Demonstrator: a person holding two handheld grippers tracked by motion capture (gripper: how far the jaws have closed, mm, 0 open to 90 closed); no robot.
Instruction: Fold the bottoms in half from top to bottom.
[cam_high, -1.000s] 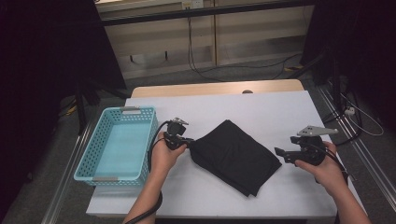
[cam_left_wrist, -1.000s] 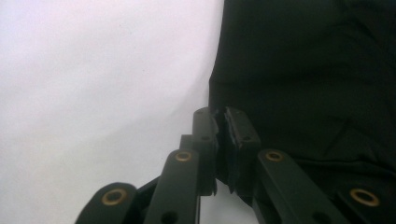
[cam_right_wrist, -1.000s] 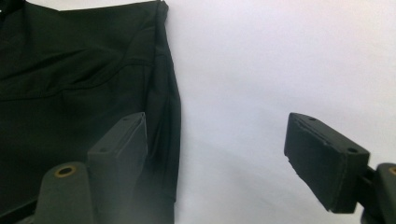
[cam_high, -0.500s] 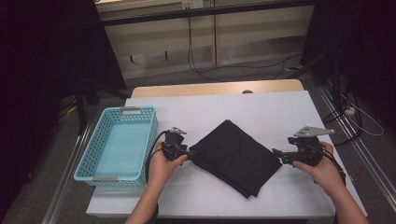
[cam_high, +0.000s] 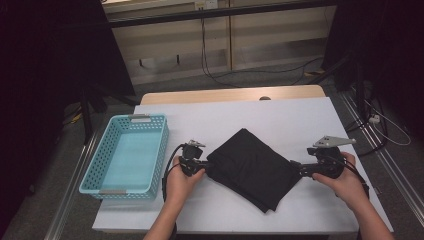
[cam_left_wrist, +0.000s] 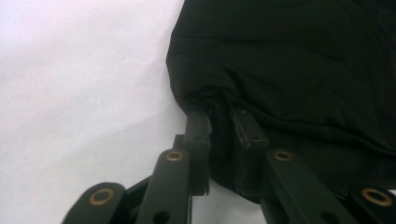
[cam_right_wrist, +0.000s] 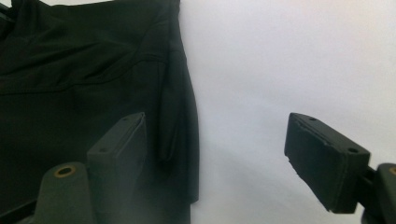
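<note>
A folded black cloth (cam_high: 252, 167) lies slantwise on the white table (cam_high: 280, 120). My left gripper (cam_high: 204, 165) is at the cloth's left corner. In the left gripper view its jaws (cam_left_wrist: 220, 116) have just been closing and now pinch a bunched edge of the cloth (cam_left_wrist: 289, 60). My right gripper (cam_high: 296, 169) is at the cloth's right corner, open wide. In the right gripper view (cam_right_wrist: 217, 123) one jaw hovers over the cloth (cam_right_wrist: 79, 70) and the other over bare table (cam_right_wrist: 280, 60), with the cloth's edge between them.
A light blue perforated basket (cam_high: 100, 160) with nothing in it stands at the table's left edge, close to my left hand. Bare white table runs behind the cloth. Cables lie on the floor beyond the far edge.
My left gripper has slid a little toward the near edge at the cloth's left corner. My right gripper has stayed put and open.
</note>
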